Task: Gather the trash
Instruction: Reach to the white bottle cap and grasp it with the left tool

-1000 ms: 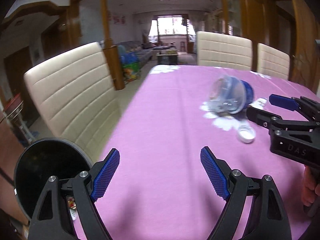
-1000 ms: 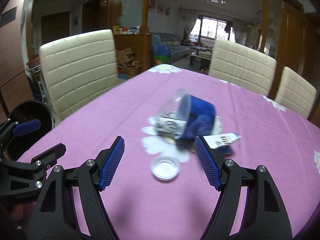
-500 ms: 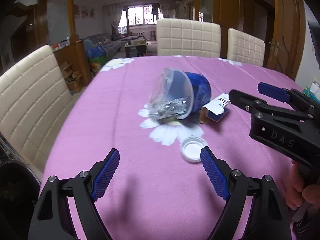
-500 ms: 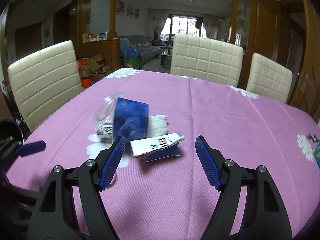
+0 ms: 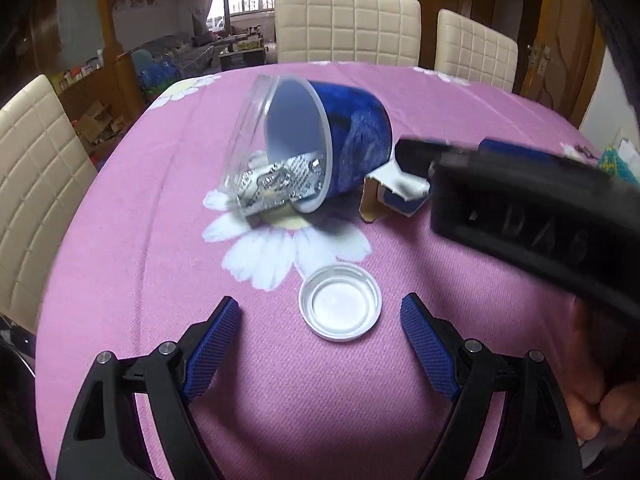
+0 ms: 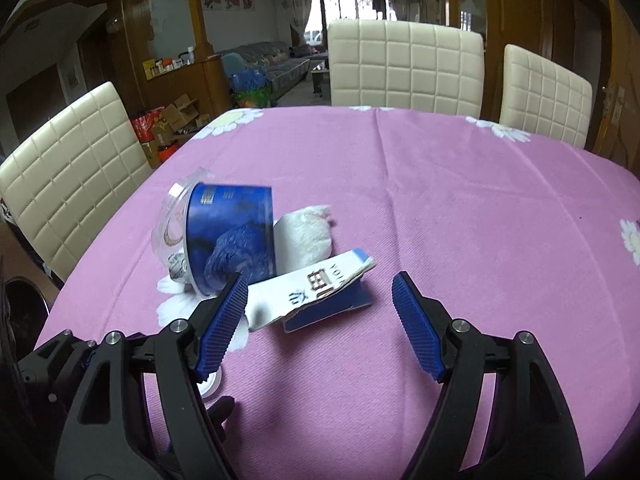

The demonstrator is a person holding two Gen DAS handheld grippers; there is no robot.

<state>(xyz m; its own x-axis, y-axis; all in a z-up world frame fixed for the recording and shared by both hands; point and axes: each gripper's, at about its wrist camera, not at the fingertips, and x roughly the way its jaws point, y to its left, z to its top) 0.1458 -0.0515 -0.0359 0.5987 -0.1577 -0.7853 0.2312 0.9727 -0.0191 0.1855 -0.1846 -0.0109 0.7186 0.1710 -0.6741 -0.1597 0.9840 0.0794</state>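
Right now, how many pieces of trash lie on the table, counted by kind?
Blue cup: 1
White cap: 1
Torn carton: 1
Foil wrapper: 1
White tissue wad: 1
Total: 5

Soft daylight from the far window; fisheye-bent edges; mild blur.

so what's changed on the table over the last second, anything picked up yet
Nothing picked up. Both claws swung in toward the trash: the left claw now frames the white cap, and the right claw has shifted from the cap to the torn carton. Both remain open and empty. The tipped blue cup, cap and carton lie where they were.
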